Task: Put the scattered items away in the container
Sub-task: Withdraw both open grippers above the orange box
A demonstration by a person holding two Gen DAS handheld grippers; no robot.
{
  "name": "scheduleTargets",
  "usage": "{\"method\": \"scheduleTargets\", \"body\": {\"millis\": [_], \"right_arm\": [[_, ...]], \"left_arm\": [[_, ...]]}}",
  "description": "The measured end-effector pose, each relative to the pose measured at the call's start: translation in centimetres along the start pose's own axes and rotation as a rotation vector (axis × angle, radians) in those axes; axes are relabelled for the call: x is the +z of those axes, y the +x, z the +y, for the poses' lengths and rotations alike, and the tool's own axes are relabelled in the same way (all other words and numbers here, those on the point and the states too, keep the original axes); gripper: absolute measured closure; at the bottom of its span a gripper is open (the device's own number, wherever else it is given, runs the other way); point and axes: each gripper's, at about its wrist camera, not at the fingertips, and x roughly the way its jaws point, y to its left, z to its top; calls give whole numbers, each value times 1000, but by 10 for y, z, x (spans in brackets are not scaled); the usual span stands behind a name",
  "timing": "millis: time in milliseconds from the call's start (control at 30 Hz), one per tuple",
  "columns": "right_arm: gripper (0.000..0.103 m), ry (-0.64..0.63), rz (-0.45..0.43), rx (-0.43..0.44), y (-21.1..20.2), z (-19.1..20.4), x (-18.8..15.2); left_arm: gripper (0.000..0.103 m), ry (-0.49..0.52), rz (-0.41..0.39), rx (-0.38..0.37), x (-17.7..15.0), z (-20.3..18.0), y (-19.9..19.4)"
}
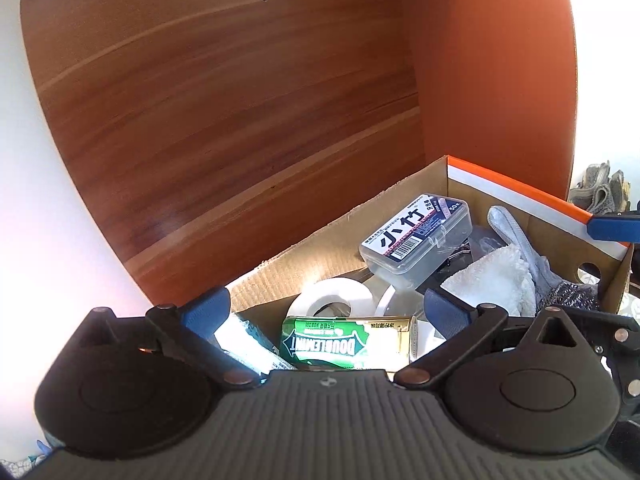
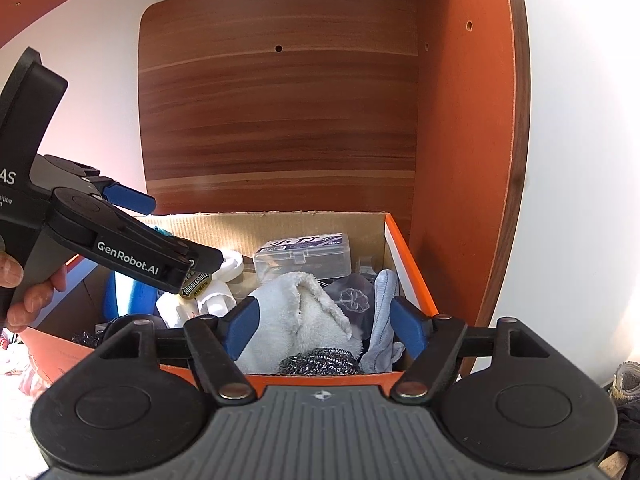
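Over the cardboard box (image 2: 394, 236), both tools spread wide and gripping nothing, left tool (image 1: 326, 310) above the green gum pack (image 1: 346, 344), right tool (image 2: 326, 322) above the white towel (image 2: 300, 312), likely just released; items already inside.

- A home storage corner: a wood-grain cabinet panel (image 2: 280, 120) with shelf-pin holes stands against a white wall (image 2: 580, 160).
- Household odds fill a cardboard box (image 2: 304, 224).

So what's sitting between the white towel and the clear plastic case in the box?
In the left wrist view, a black binder clip pokes out between the white towel and clear plastic case; the right wrist view hides it.
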Motion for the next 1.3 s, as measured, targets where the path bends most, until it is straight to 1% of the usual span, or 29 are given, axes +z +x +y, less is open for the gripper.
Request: {"method": "scheduleTargets", "body": {"millis": [33,67,200,333,533,667,733,800,1100,1300], "right_arm": [[2,0,-8,-1,-1,1,-1],[0,1,-20,0,-3,2,-2],[0,5,-22,10,-7,8,-4],[0,-6,-29,0,-12,15,-3],[0,-28,-31,-7,-20,30,-2],[0,-59,-29,-2,-24,43,-2],[0,-68,-33,6,-28,49,-2],[0,-73,-34,15,-30,55,-1],[0,-98,-42,39,-36,82,4],[0,-105,-39,24,-34,95,7]], "left_arm": [[0,-1,-3,4,0,0,0],[0,-2,-7,7,0,0,0],[0,-7,-17,15,-1,2,-4],[0,-12,-25,23,-3,4,-8],[0,-4,-69,43,-6,4,-17],[0,5,-78,38,-8,5,-25],[0,-23,-67,8,-13,10,-28],[0,-50,-53,-1,-18,15,-32],[0,-89,-74,52,-33,35,-60],[0,-108,-80,94,-37,45,-70]]}}
